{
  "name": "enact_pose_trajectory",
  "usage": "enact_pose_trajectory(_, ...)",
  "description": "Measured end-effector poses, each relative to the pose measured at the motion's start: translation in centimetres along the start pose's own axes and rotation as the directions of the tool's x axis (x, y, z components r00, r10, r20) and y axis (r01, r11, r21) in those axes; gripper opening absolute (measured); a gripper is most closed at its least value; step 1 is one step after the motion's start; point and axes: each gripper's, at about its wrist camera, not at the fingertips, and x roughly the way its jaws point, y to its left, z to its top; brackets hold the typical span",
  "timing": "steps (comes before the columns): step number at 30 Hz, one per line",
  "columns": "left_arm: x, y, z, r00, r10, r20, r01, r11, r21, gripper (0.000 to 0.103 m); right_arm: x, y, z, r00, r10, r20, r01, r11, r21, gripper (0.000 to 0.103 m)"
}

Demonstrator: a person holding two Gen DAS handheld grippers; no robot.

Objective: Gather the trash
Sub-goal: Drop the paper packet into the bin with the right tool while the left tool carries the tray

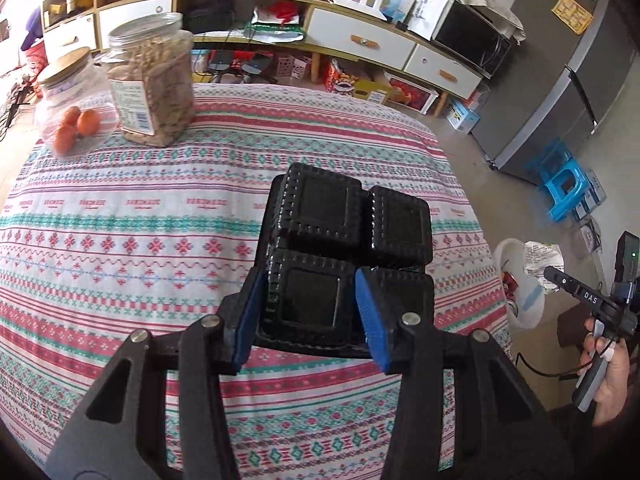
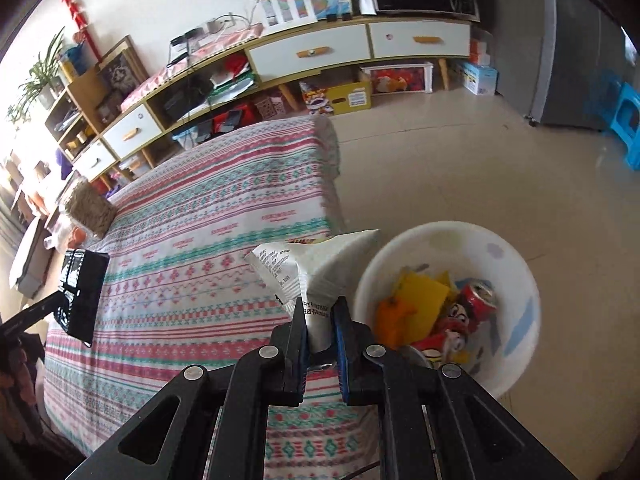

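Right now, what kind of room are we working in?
Most likely a lived-in home living room: a long TV cabinet with drawers, a microwave on top of it, a fridge beside it, and a table under a patterned cloth.

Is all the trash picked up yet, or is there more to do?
Nearly. The white plastic bin on the floor already holds a red can and yellow wrappers. The right tool pinches a white crinkly snack bag beside the bin; the left tool holds a black plastic four-cup tray. Both still need dropping in. The striped tablecloth shows only two jars.
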Motion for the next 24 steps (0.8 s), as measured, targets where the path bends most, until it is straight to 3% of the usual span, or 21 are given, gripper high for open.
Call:
enact_pose_trajectory(9, 2.2, -8.3, -0.4, 0.999, -0.040, -0.034, 0.045, 0.987, 0.153, 0.048, 1.1, -6.4, -0.9, 0.996, -0.061, -0.072, 0.068, 0.993, 0.097, 0.014)
enact_pose_trajectory(12, 3.0, -11.0, -0.6, 0.998, -0.049, -0.040, 0.055, 0.980, 0.191, 0.048, 1.8, -7.2, -1.0, 0.994, -0.052, -0.094, 0.063, 0.992, 0.110, 0.028)
enact_pose_trajectory(14, 3.4, -12.6, -0.7, 0.997, -0.055, -0.048, 0.064, 0.976, 0.210, 0.049, 1.9, -7.7, -1.1, 0.993, -0.059, -0.100, 0.072, 0.989, 0.129, 0.047)
enact_pose_trajectory(24, 7.3, -21.7, -1.5, 0.993, -0.065, -0.100, 0.094, 0.940, 0.327, 0.049, -1.6, -11.5, -1.9, 0.997, -0.058, -0.050, 0.066, 0.981, 0.184, 0.054)
